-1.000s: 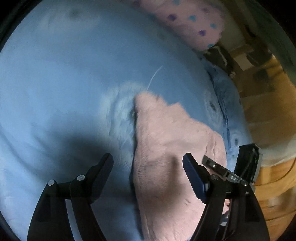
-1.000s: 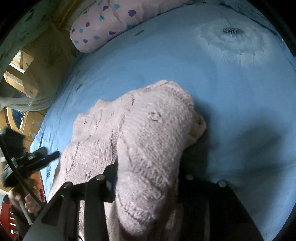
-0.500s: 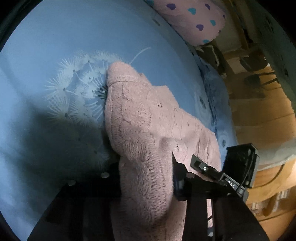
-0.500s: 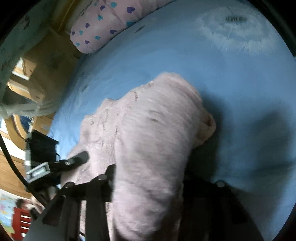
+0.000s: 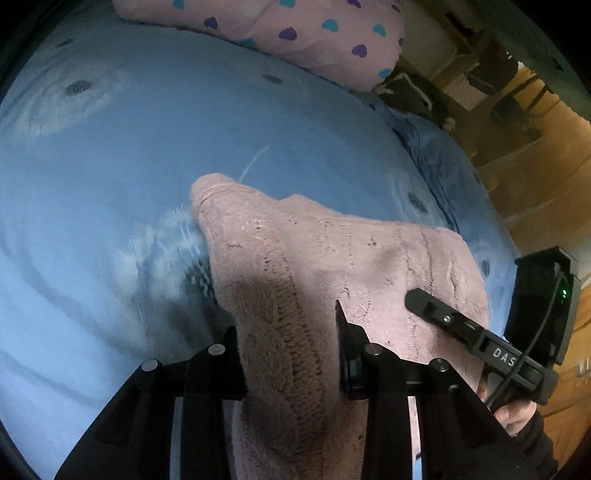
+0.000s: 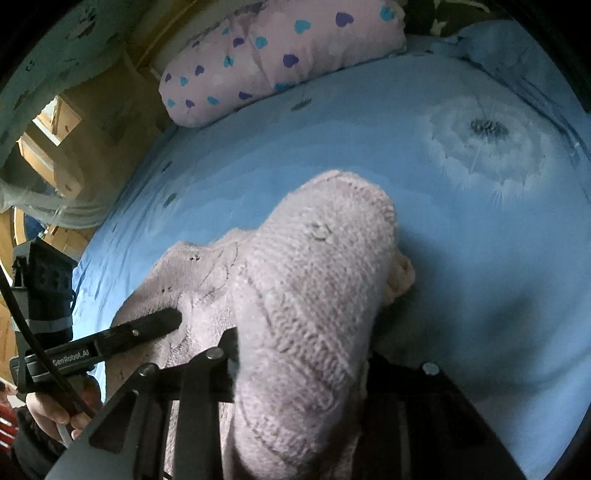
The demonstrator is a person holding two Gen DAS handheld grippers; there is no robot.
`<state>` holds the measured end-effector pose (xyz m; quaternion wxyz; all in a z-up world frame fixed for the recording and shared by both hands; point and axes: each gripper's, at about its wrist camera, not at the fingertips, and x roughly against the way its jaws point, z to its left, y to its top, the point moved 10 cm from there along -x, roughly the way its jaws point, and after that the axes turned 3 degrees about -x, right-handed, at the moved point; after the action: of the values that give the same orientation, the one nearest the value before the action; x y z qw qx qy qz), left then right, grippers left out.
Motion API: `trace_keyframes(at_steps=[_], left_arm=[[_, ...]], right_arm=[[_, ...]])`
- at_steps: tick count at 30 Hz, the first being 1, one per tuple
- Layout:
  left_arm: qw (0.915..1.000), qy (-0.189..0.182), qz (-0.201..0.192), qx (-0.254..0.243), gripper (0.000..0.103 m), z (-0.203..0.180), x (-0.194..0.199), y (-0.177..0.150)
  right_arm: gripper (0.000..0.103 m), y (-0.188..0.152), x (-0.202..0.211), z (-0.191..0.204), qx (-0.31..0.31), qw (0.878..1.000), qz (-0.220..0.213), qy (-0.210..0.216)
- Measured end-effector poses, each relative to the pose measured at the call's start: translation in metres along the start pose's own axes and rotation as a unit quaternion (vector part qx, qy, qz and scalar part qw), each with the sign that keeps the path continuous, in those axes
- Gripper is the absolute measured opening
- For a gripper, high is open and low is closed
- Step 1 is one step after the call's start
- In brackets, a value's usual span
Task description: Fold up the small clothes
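Observation:
A small pink knitted garment (image 5: 332,251) lies partly raised on the blue bed sheet (image 5: 129,155). In the left wrist view a bunched fold of it fills my left gripper (image 5: 286,325), whose jaws are closing with the pads pressing the knit. The right wrist view shows another thick fold (image 6: 314,258) pinched in my right gripper (image 6: 301,343), also closing; its right finger is hidden by the fabric. Each gripper appears in the other's view, the right one (image 5: 461,328) and the left one (image 6: 140,332), both over the garment's middle.
A pink pillow with coloured hearts (image 5: 295,33) (image 6: 280,55) lies at the far end of the bed. The sheet carries white dandelion prints (image 6: 484,147). Wooden floor and furniture (image 5: 535,166) lie beyond the bed edge. A person's hands (image 5: 517,410) (image 6: 48,410) hold the grippers.
My left gripper, open over the flat garment a second ago, has shut on a fold and moved. Both grippers have risen, pulling the knit up off the sheet.

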<state>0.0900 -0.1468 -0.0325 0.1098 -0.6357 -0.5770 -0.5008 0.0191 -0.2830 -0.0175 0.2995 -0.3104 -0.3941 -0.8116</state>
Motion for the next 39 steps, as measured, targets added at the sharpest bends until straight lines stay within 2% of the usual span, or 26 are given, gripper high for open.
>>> trace_keyframes(at_steps=[10, 16, 20, 24, 28, 33, 39], left_arm=[[0.9984, 0.014, -0.014, -0.053, 0.013, -0.006, -0.014, 0.036], [0.9985, 0.007, -0.033, -0.042, 0.013, 0.003, -0.021, 0.065], [0.9986, 0.014, -0.036, -0.037, 0.013, 0.014, -0.033, 0.084], [0.999, 0.005, -0.037, -0.025, 0.013, 0.023, -0.04, 0.107], [0.9976, 0.009, -0.043, -0.053, 0.013, 0.024, -0.047, 0.125], [0.997, -0.008, -0.059, -0.049, 0.013, 0.034, -0.067, 0.153], [0.9976, -0.023, -0.06, -0.026, 0.013, 0.05, -0.072, 0.164]], right_arm=[[0.032, 0.03, -0.013, -0.002, 0.017, 0.999, -0.011, -0.036], [0.032, 0.062, -0.026, -0.006, 0.015, 0.999, -0.026, -0.04], [0.032, 0.08, -0.044, -0.008, 0.039, 0.997, -0.024, -0.059], [0.032, 0.102, -0.057, -0.012, 0.031, 0.997, -0.033, -0.06], [0.032, 0.121, -0.068, -0.017, 0.02, 0.997, -0.044, -0.059], [0.033, 0.144, -0.085, -0.026, 0.017, 0.996, -0.051, -0.068], [0.033, 0.174, -0.1, -0.024, 0.031, 0.996, -0.055, -0.056]])
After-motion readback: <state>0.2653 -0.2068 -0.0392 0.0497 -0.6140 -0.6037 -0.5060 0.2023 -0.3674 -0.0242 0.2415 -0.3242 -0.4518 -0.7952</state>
